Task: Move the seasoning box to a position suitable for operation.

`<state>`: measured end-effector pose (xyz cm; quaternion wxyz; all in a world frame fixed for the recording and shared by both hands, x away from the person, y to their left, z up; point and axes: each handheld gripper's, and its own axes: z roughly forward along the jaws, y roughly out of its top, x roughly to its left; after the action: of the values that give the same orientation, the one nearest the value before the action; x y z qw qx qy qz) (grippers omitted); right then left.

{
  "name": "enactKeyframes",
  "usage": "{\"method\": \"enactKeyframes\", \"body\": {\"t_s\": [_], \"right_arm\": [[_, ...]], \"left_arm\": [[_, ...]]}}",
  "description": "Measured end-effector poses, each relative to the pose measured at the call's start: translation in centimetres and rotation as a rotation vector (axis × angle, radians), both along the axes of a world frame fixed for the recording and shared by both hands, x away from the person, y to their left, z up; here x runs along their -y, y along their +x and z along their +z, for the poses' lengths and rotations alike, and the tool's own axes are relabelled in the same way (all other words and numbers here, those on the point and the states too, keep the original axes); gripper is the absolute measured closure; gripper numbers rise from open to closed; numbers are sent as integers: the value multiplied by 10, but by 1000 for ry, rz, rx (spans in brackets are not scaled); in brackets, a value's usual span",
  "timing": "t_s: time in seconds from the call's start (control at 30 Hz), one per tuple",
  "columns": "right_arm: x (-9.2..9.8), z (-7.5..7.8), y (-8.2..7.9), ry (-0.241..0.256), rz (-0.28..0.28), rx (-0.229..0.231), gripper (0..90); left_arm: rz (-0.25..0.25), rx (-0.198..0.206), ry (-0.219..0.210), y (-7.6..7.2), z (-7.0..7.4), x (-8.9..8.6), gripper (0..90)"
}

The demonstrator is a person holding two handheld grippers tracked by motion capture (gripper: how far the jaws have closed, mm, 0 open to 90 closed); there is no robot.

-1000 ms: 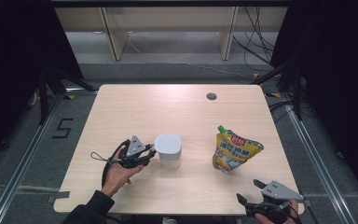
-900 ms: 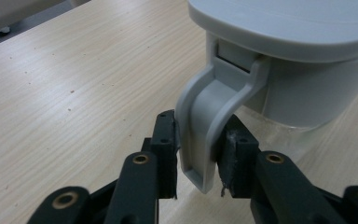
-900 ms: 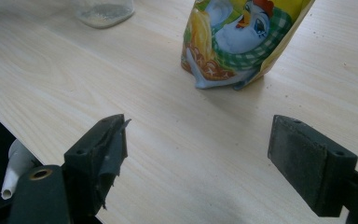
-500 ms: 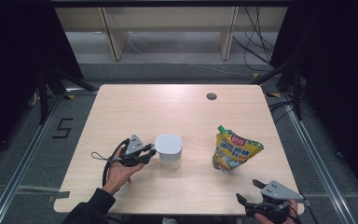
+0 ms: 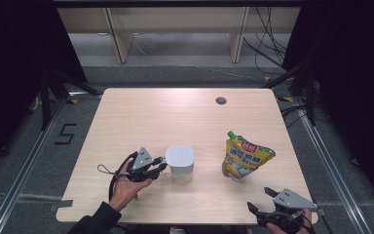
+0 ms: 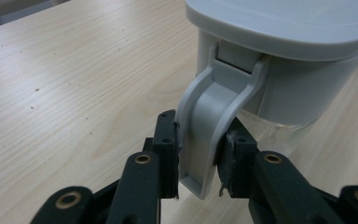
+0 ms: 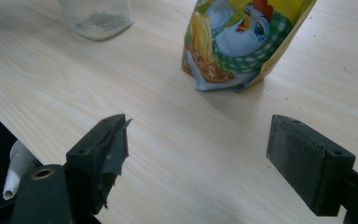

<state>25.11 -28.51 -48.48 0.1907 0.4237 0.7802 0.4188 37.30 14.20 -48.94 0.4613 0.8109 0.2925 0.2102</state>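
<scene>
A clear container with a grey lid (image 5: 179,161) stands near the middle front of the table. Its grey side clasp (image 6: 209,121) hangs down from the lid (image 6: 284,23), and my left gripper (image 5: 158,165) is shut on that clasp, one black jaw on each side (image 6: 198,161). A yellow spouted pouch (image 5: 245,157) with a chicken picture (image 7: 242,37) stands upright to the right. My right gripper (image 5: 264,201) is open at the table's front right edge, short of the pouch, with nothing between its jaws (image 7: 198,149).
The wooden table (image 5: 141,117) has a round cable hole (image 5: 220,101) at the back right. The clear container's base (image 7: 95,18) shows far left in the right gripper view. Dark floor and rails surround the table.
</scene>
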Motion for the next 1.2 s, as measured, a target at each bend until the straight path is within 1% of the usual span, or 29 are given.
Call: {"method": "enactKeyframes", "body": {"t_s": [0.03, 0.07, 0.1, 0.13, 0.17, 0.2, 0.23, 0.27, 0.3, 0.33, 0.37, 0.4, 0.5, 0.53, 0.57, 0.6, 0.63, 0.67, 0.7, 0.73, 0.77, 0.8, 0.83, 0.9, 0.93, 1.03, 1.1, 1.13, 1.2], "right_arm": [[2, 0, 3, -25, 18, 42, 213], [1, 0, 2, -3, 15, 21, 213], [1, 0, 2, -3, 15, 21, 213], [1, 0, 1, 0, 3, 17, 213], [0, 1, -1, 3, -10, -8, 213], [0, 1, -1, 4, -9, 7, 213], [1, 0, 1, 5, 0, 16, 213], [1, 0, 0, -4, -4, 12, 213], [1, 0, 0, -4, -4, 12, 213], [0, 0, 0, 8, 2, 11, 213], [2, 0, 2, -14, 24, 30, 214], [2, 0, 3, -19, 22, 40, 215], [1, 0, 2, -8, 17, 41, 215], [0, 0, 1, 1, 6, 24, 216], [1, 0, 1, -10, 8, 35, 216], [1, 0, 1, 0, 9, 16, 217], [1, 0, 1, 0, 9, 16, 217], [2, -1, 3, -9, 20, 35, 218], [2, -1, 3, -9, 20, 35, 218], [2, -1, 3, 1, 22, 27, 219], [2, -1, 3, 1, 23, 27, 219], [3, -1, 4, 1, 25, 29, 219], [3, -2, 4, 1, 26, 27, 219], [3, -2, 4, -3, 26, 30, 219], [3, -2, 5, -9, 39, 37, 219], [2, -2, 4, 2, 36, 19, 220], [2, -2, 4, 4, 35, 18, 220], [2, -2, 4, 1, 32, 22, 220], [2, -1, 4, 9, 38, 20, 220]], "left_arm": [[2, -15, -18, -2, 0, 1, 705], [-13, -15, -12, -3, 0, 0, 705], [-13, -30, -22, -5, -1, 1, 705], [-17, -18, -15, -7, -1, 2, 705], [-27, -26, -17, -10, -1, 3, 704], [-34, -21, -14, -12, 0, 4, 704], [-38, -31, -22, -14, -1, 5, 704], [-45, -26, -17, -20, 0, 8, 705], [-45, -26, -17, -20, 0, 8, 705], [-57, -14, -9, -21, 0, 8, 705], [-50, -32, -17, -27, -1, 10, 704], [-63, -26, -17, -29, -1, 10, 704], [-59, -33, -13, -31, -1, 10, 703], [-59, -30, -19, -32, -1, 11, 703], [-57, -29, -23, -34, -1, 12, 703], [-63, -34, -26, -37, -2, 13, 703], [-63, -34, -26, -37, -2, 13, 703], [-63, -30, -17, -39, -1, 14, 702], [-64, -37, -35, -41, -2, 16, 702], [-64, -32, -36, -42, -2, 17, 702], [-80, -26, -12, -44, 0, 17, 702], [-69, -33, -23, -47, -1, 19, 702], [-82, -42, -25, -48, 0, 20, 702], [-76, -42, -25, -53, 0, 23, 701], [-81, -42, -11, -54, 0, 22, 700], [-74, -41, -40, -59, -1, 24, 698], [-86, -39, -30, -59, -1, 23, 697], [-75, -48, -46, -60, -2, 24, 697], [-81, -42, -37, -59, -2, 23, 697]]}}
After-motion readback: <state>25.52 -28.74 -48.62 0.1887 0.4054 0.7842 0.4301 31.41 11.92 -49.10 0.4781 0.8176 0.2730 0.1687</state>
